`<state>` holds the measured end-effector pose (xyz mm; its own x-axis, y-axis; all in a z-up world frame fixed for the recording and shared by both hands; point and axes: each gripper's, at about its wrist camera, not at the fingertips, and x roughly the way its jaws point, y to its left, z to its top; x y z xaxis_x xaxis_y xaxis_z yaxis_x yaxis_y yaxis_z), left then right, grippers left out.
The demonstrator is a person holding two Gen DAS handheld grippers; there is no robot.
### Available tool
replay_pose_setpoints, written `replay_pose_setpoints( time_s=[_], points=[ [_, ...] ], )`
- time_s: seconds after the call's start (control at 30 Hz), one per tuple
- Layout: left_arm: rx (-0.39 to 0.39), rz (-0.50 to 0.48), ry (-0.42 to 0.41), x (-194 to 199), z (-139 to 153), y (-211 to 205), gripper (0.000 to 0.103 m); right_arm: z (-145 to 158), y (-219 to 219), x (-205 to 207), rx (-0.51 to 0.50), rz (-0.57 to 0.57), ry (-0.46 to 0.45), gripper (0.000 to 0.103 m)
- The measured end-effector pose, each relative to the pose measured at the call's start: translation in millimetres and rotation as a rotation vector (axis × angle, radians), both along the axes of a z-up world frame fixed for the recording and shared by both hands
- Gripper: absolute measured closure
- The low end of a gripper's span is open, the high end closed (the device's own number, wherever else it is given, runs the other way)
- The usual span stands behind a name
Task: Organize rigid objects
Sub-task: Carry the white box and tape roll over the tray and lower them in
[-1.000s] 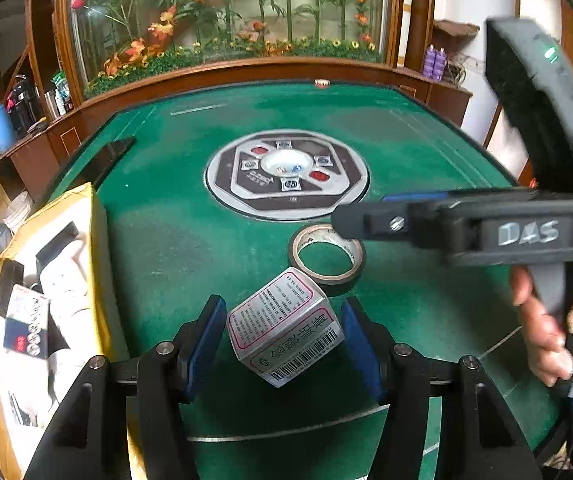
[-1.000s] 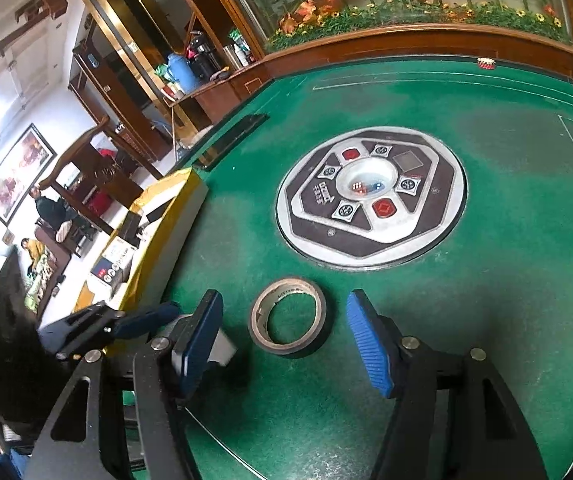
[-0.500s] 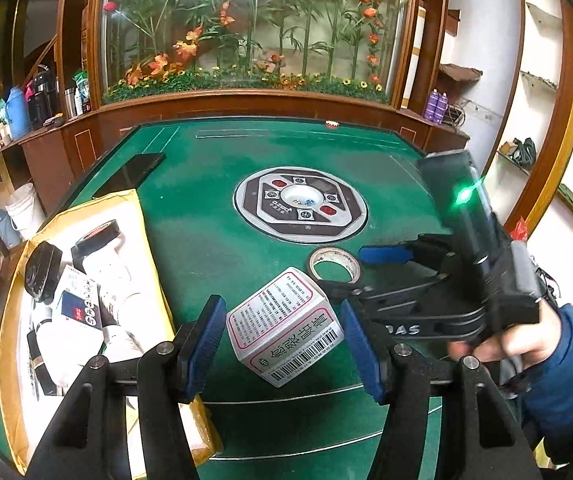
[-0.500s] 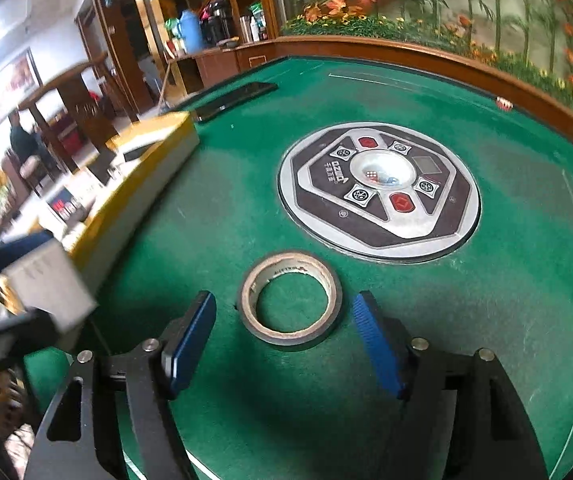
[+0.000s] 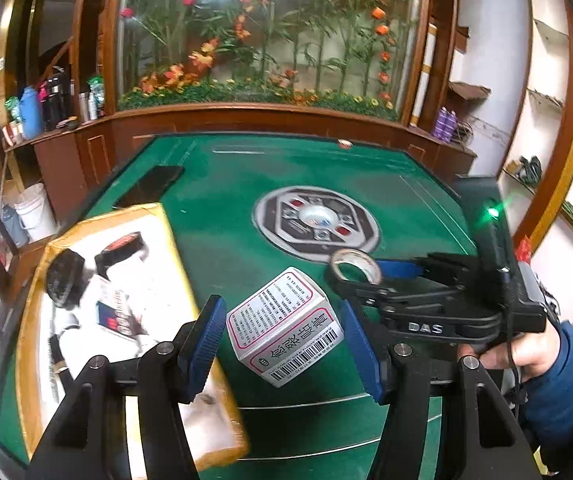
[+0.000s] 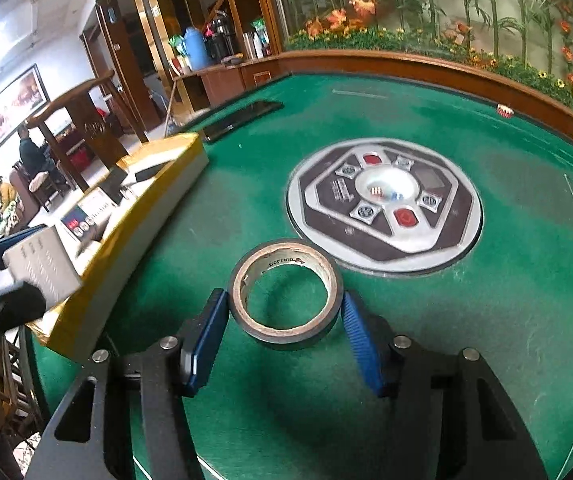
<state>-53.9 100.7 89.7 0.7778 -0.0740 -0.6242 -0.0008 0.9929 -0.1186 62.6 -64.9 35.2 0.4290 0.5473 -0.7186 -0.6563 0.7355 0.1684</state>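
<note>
My left gripper (image 5: 282,340) is shut on a white carton (image 5: 284,324) with red borders and a barcode, held tilted in the air beside the yellow-edged storage box (image 5: 174,256). The right wrist view shows that carton (image 6: 44,268) at the far left, above the box's yellow wall (image 6: 134,248). A black tape roll (image 6: 286,288) lies flat on the green felt. My right gripper (image 6: 282,304) straddles it with its jaws closing, and the blue pads (image 6: 356,336) touch its sides. The left wrist view shows the roll (image 5: 354,268) inside the right gripper (image 5: 356,274).
The storage box holds several items, among them a black tape roll (image 5: 124,244). A round control panel (image 5: 316,222) sits at the table's centre. A black phone (image 5: 148,186) lies at the far left edge. A hand in a blue sleeve (image 5: 558,364) holds the right gripper.
My left gripper rose with the carton and drew back toward the storage box. My right gripper moved in over the tape roll, and its jaws narrowed onto the roll's sides.
</note>
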Motion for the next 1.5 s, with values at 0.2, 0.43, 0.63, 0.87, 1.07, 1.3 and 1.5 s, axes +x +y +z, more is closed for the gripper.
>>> replay_pose_setpoints(
  time_s=[0.2, 0.43, 0.63, 0.87, 1.07, 1.3, 1.5],
  points=[
    [-0.009, 0.076, -0.033, -11.0, 10.1, 32.5, 0.039, 10.0, 0.8, -6.1, 0.022, -0.001, -0.034, 0.045],
    [-0.029, 0.162, -0.03, -24.7, 4.1, 71.8, 0.039, 22.7, 10.0, -17.0, 0.075, 0.029, -0.022, 0.045],
    [-0.038, 0.215, -0.009, -28.1, -9.6, 93.2, 0.039, 37.4, 46.2, -38.4, 0.094, 0.122, -0.034, 0.045],
    [-0.055, 0.285, 0.008, -31.1, -23.0, 119.8, 0.039, 56.2, 106.2, -50.4, 0.105, 0.222, -0.006, 0.045],
    [-0.053, 0.301, 0.033, -32.3, -34.6, 131.7, 0.039, 59.6, 170.0, -35.2, 0.069, 0.263, 0.039, 0.045],
    [-0.046, 0.293, 0.038, -33.4, -41.3, 137.2, 0.039, 45.3, 232.7, -0.4, -0.003, 0.267, 0.103, 0.045],
    [-0.047, 0.287, 0.04, -32.7, -44.4, 138.1, 0.039, 23.9, 271.2, 8.3, -0.112, 0.287, 0.121, 0.045]
  ],
)
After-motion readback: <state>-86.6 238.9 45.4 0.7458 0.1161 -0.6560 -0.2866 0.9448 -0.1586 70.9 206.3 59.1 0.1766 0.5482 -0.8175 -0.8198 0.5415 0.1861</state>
